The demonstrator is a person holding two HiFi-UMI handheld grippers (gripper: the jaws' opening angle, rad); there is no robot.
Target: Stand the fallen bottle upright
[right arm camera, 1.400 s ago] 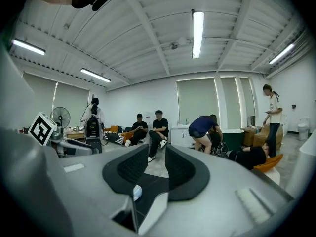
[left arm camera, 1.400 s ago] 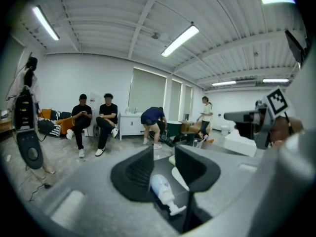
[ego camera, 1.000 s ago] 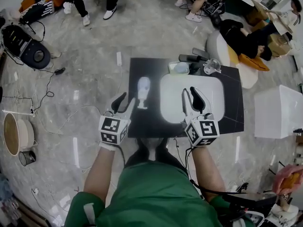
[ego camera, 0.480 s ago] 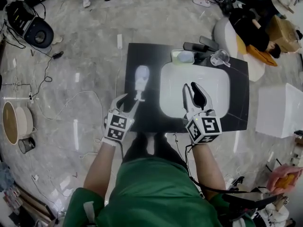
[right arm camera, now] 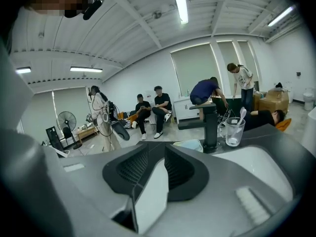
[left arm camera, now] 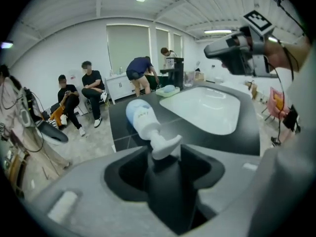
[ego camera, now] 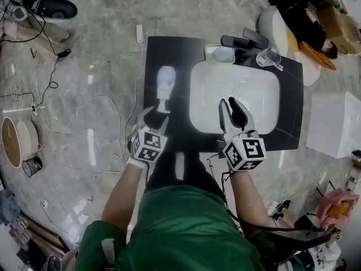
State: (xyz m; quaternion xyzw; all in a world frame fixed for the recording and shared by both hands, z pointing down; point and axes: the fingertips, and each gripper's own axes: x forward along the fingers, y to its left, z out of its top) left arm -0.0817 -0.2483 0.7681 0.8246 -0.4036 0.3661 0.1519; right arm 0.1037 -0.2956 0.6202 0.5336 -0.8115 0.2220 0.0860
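Grey marble-look floor (ego camera: pixel 101 49) all round, cables (ego camera: pixel 51 83) snaking across it at left. A black counter (ego camera: pixel 290 112) holds a sunken white basin (ego camera: pixel 234 86). On the far side: white walls (left arm camera: pixel 54 58), blinds down over the windows (left arm camera: pixel 127 43), ceiling tube lights (right arm camera: pixel 178 4) on, a standing fan (right arm camera: pixel 66 122) at left, and people seated (left arm camera: pixel 91 80) along the wall.

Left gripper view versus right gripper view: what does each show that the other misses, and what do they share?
Only the left gripper view shows the fallen bottle, lying on the black counter with its pump end nearest the camera. Only the right gripper view shows the standing fan. Both show the white basin, the black faucet and the seated people.
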